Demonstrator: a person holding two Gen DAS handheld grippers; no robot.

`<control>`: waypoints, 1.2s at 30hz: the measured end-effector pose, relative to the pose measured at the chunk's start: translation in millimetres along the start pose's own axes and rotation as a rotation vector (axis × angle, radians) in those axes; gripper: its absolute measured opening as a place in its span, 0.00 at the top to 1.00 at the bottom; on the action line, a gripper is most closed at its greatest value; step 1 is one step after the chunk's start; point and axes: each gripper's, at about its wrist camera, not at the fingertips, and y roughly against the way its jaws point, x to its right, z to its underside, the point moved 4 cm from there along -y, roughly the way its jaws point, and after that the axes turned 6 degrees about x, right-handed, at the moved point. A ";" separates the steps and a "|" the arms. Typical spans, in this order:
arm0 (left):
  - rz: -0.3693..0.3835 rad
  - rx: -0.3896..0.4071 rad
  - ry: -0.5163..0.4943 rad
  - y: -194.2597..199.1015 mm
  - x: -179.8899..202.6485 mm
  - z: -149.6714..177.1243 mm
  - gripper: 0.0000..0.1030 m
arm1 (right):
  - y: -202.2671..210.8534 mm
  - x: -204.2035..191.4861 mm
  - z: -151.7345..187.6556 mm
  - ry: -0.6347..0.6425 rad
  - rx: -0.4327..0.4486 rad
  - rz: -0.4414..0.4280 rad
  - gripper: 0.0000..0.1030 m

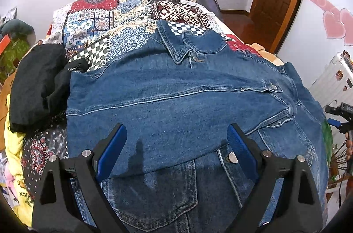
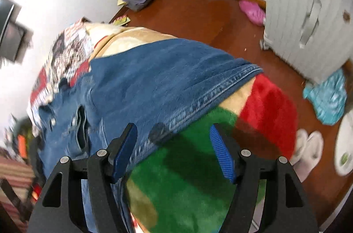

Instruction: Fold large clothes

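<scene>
Stage: early | jacket (image 1: 176, 96) on bed (image 1: 99, 19), one sleeve folded across, body unfolded | left tongs (image 1: 176, 144) released | right tongs (image 2: 174, 144) released

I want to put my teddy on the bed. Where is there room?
Free: the patterned quilt beyond the denim jacket collar, toward the wall. Also the red-green blanket beside the jacket's hem. Crowded: the left edge, with the black clothes.
</scene>
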 end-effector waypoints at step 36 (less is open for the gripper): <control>-0.059 0.088 0.065 46.3 -53.4 2.7 0.10 | 42.4 -251.4 78.6 0.736 0.152 -0.228 0.90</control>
